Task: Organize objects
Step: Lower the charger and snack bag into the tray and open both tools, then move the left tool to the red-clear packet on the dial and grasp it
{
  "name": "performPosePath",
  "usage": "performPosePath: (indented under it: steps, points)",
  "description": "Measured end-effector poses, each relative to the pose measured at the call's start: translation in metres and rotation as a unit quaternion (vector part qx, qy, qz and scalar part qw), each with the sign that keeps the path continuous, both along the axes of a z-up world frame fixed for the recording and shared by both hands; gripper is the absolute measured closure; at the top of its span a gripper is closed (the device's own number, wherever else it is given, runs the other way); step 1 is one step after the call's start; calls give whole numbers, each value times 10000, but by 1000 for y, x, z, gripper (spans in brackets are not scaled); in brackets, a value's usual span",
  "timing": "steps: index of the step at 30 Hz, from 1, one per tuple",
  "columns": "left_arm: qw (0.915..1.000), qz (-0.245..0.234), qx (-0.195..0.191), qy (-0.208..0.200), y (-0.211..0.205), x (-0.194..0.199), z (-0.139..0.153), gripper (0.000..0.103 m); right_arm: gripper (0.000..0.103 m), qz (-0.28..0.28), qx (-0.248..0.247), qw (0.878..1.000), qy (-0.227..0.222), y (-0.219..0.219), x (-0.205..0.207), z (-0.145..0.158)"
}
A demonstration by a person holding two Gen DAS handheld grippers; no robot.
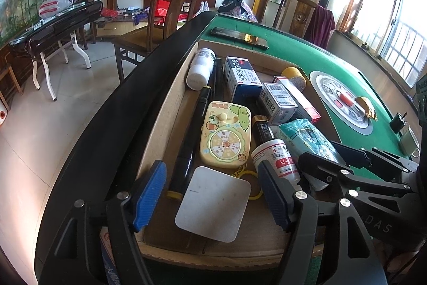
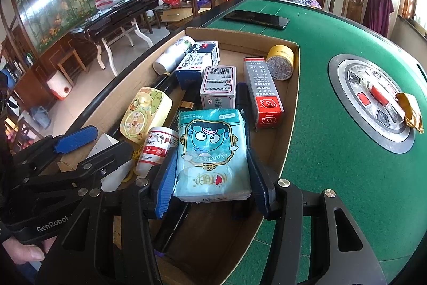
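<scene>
1. Right gripper (image 2: 210,188), blue-padded, is clamped on the pale blue plastic tissue pack with a cartoon face (image 2: 212,156), a pad on each long side, low in the shallow brown cardboard tray (image 2: 289,108).
2. Pack's long axis runs 12 to 6 from that gripper; printed top edge points to 12, toward the grey-and-red glue carton (image 2: 263,90).
3. Left gripper (image 1: 213,194) stands apart, empty, over the flat white rounded-square pad (image 1: 213,205); tissue pack lies at its 2 o'clock, so the right is nearer.

Matt corrugated cardboard box (image 2: 289,87), green felt tabletop (image 2: 333,151), glossy plastic tissue pack (image 2: 210,154), ribbed blue pads (image 1: 148,194)
</scene>
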State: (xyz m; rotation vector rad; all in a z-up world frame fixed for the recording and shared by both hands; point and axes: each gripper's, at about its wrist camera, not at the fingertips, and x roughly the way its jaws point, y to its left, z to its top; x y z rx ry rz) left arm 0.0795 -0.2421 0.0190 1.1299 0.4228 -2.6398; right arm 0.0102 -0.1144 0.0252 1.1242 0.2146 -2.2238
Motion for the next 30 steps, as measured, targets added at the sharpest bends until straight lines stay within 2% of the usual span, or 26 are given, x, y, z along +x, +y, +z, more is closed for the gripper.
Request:
performPosePath:
  steps: [15, 18, 23, 30]
  points:
    - [10000, 23, 19, 14, -1, 0, 4, 31, 49, 366, -148, 9992, -50, 3, 12, 12]
    - [10000, 18, 24, 42, 0, 1, 7, 31, 49, 296, -372, 9989, 24, 15, 11, 19]
    - [10000, -25, -6, 29, 7, -2, 10, 31, 49, -54, -824, 9966, 78, 52, -6, 35]
    - [9998, -170, -91, -10, 28, -11, 16, 31, 49, -733, -1050, 9917, -81, 109, -39, 28]
